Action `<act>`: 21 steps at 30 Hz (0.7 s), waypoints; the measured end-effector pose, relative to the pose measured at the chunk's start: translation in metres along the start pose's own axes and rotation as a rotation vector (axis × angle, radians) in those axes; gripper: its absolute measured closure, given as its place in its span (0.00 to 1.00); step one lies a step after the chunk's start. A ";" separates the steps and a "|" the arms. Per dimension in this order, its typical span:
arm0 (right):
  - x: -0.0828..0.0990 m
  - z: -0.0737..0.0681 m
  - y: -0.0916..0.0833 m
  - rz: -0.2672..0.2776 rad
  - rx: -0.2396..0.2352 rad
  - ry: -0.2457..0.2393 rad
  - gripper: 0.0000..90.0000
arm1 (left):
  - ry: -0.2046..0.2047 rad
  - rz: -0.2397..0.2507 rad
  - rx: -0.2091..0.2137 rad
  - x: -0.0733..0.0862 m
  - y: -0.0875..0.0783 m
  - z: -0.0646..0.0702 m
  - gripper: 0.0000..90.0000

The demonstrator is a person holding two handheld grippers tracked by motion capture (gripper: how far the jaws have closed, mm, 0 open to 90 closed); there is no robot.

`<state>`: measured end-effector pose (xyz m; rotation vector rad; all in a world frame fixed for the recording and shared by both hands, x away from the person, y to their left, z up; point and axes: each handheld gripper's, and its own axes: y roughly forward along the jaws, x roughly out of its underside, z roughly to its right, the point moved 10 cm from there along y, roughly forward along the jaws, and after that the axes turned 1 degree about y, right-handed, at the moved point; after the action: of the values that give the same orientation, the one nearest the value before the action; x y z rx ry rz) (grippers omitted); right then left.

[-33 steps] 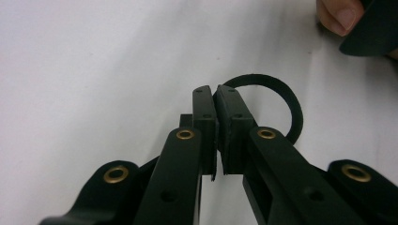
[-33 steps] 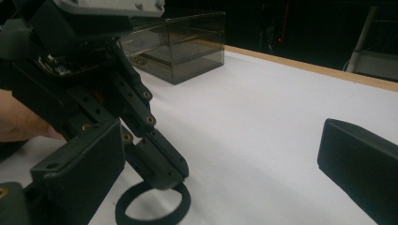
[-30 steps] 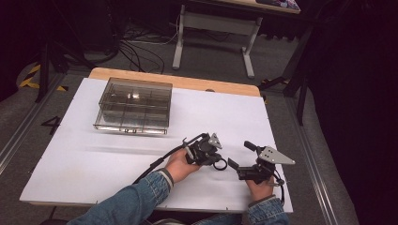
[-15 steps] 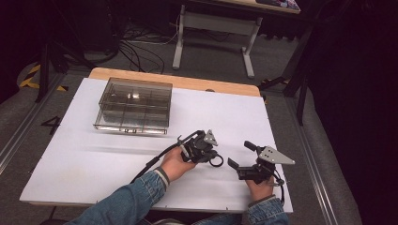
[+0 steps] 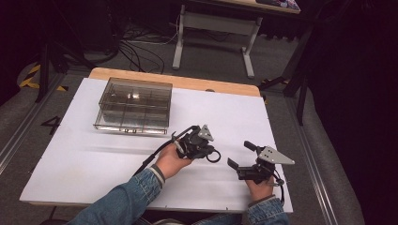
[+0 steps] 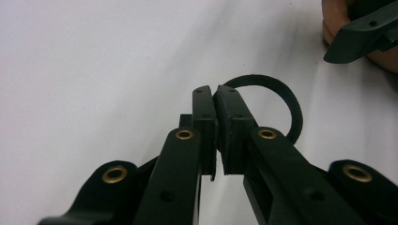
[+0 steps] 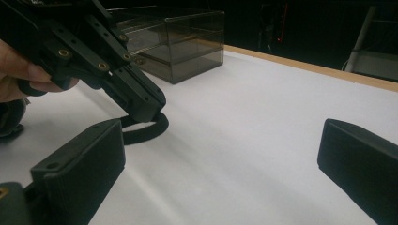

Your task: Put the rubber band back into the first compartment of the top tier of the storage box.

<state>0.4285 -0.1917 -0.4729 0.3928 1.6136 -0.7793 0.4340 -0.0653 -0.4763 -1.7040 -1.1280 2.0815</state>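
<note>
Left gripper [image 5: 206,152]: jaws pressed together on the rim of a black ring [image 6: 281,101], which lies on the white table [image 5: 84,159] near its centre. Right gripper [image 5: 241,154]: jaws wide apart, empty, right of the ring. A clear compartment box [image 5: 133,105] stands far left.

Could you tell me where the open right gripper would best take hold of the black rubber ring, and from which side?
Probably the free arc of the black rubber ring, opposite where the left gripper pinches it. The ring lies about flat on the white table, so the right gripper, its jaws wide open, would likely come from its own side, one jaw inside the loop and one outside, across the thin band.
</note>
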 end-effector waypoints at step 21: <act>0.000 0.000 0.000 -0.001 -0.002 -0.001 0.02 | -0.003 0.023 -0.036 -0.008 -0.031 -0.014 0.96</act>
<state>0.4282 -0.1913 -0.4730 0.3904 1.6134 -0.7783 0.4404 -0.0436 -0.4496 -1.7385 -1.1588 2.0902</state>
